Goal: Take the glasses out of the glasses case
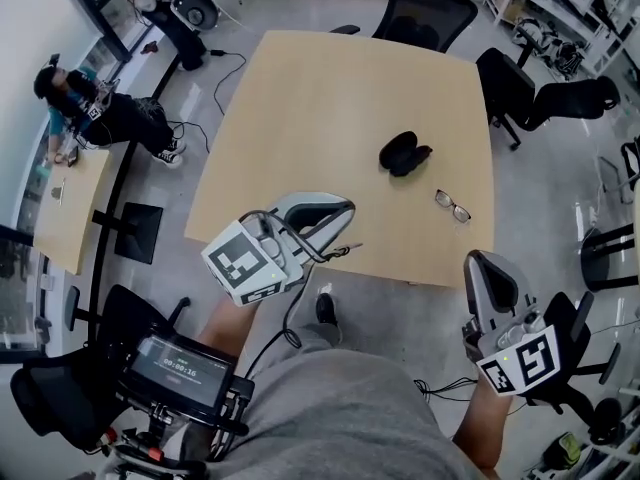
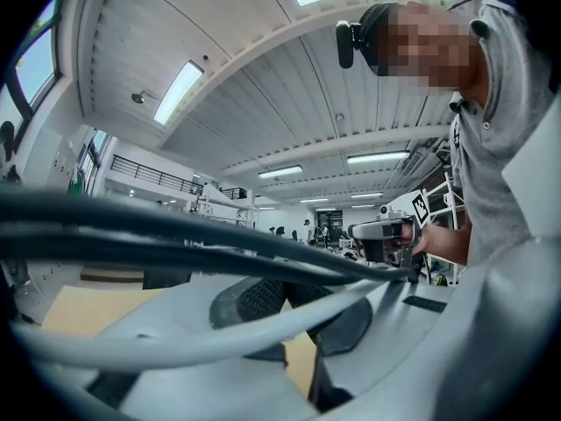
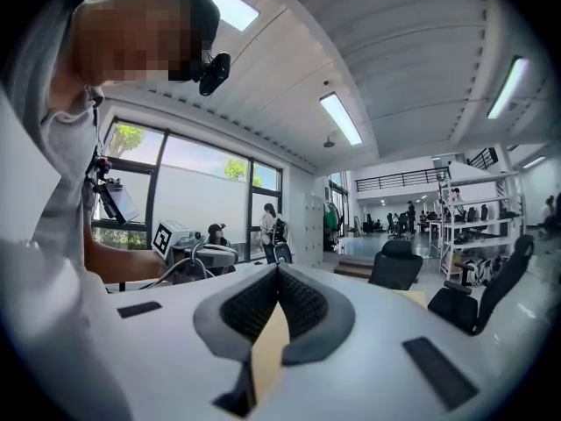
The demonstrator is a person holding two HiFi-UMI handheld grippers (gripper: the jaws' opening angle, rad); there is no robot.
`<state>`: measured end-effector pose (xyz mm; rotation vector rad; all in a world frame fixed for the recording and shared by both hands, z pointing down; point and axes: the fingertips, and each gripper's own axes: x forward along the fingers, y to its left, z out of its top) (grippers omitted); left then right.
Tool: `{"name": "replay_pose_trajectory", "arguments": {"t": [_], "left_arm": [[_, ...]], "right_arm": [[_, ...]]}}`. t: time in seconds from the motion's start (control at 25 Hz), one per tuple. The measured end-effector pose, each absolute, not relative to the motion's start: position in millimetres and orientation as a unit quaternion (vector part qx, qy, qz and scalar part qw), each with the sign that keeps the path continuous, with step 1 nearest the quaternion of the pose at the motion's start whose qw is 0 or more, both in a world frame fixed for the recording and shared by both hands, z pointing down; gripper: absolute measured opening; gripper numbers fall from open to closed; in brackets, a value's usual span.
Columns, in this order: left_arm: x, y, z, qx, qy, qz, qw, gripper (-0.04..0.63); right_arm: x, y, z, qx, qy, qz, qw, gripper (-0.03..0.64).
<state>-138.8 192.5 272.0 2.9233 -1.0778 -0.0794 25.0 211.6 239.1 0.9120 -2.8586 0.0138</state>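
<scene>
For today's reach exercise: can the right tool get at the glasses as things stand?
Probably yes: the glasses lie bare on the table, apart from the case, nothing between them and the right tool, though it is shut.

Looks like an open-plan office lab: wooden table (image 1: 330, 98) ahead of the left gripper (image 1: 345, 210), black swivel chairs (image 1: 425, 13) beyond it, metal shelving (image 1: 555, 3) past the right gripper (image 1: 482, 261), tall windows (image 3: 197, 196), ceiling strip lights (image 3: 344, 118).

My right claw (image 3: 279, 272) is smooth grey plastic with ribbed black pads (image 3: 308, 303); table (image 1: 330, 108) matt pale wood; glasses case (image 1: 400, 154) dull black.
</scene>
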Motion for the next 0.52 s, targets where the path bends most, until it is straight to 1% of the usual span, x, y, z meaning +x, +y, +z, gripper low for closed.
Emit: {"name": "replay_pose_trajectory", "arguments": {"t": [0.16,0.52], "left_arm": [[-90.2,221.6,273.8,0.940,-0.338,-0.029,0.023,0.006],[15.9,311.7,274.8,0.951,-0.309,-0.020,0.018,0.006]], "right_arm": [[68.9,250.1,244.3,0.305,-0.950,0.007,0.073,0.008],[161.1,350.4,249.4,0.322,-0.944,0.007,0.076,0.008]]}}
